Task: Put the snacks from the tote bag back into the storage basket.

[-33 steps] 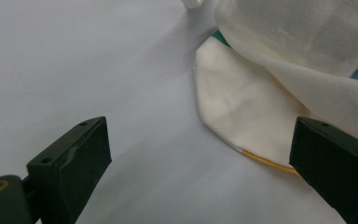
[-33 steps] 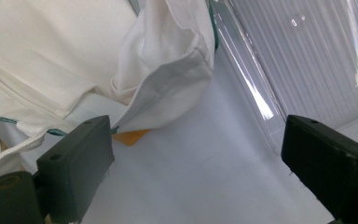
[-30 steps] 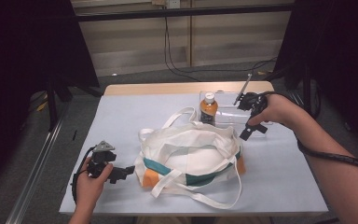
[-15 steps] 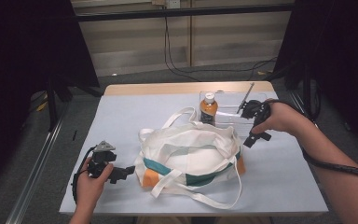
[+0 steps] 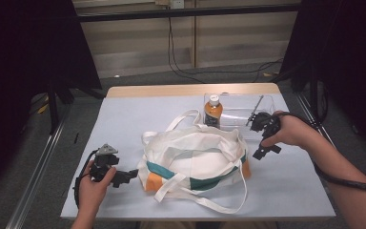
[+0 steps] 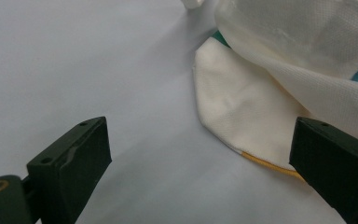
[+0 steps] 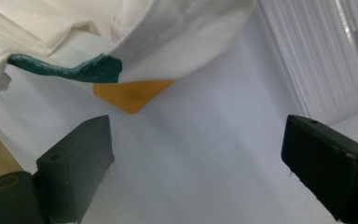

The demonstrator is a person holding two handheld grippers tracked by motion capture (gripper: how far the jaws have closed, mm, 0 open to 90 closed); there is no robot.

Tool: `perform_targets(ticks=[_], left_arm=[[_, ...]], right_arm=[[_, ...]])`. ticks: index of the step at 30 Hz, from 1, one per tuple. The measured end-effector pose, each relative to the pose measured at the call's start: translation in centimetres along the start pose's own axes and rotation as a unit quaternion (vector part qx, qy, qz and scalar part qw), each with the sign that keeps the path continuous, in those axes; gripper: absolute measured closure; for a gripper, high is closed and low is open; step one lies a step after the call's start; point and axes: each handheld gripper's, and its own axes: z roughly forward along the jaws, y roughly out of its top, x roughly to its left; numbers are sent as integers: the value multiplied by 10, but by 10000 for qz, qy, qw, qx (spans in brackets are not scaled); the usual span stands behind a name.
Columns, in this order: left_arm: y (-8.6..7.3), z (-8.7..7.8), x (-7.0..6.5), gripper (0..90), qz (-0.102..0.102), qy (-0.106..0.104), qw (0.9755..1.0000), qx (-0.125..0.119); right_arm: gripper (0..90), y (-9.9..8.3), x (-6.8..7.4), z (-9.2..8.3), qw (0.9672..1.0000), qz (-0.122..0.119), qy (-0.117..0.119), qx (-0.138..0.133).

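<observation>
1. Dark curtains ring our pale surface (image 5: 124, 114), where a white bag (image 5: 195, 152) with green and orange patches lies slumped in the middle, its long axis running left to right.
2. Our left gripper (image 5: 128, 175) rests low at the bag's left end, jaws spread and holding nothing; the bag lies just to its right, the orange corner nearly touching.
3. Our right gripper (image 5: 266, 151) hangs beside the bag's right end, jaws also spread and empty; the bag lies to its left, a little apart.
4. We judge the left gripper the nearer, so a pinch on the fabric there looks like the shorter move.
5. From the high view we see a bottle (image 5: 213, 110) standing in a clear bin (image 5: 240, 114) behind the bag.
6. In the left gripper view the bag's cream edge (image 6: 242, 107) lies between the jaws; in the right gripper view its orange corner (image 7: 130, 93) sits ahead, above bare surface.
</observation>
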Motion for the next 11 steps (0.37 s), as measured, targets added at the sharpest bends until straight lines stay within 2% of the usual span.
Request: perform_targets(ticks=[7, 11], left_arm=[[0, 0, -1, 50, 6, 35, 10000, 8], [0, 0, -1, 49, -32, 58, 10000, -6]], right_arm=[[88, -11, 4, 13, 10000, 4, 71, -14], [89, -20, 6, 21, 10000, -10, -7, -50]])
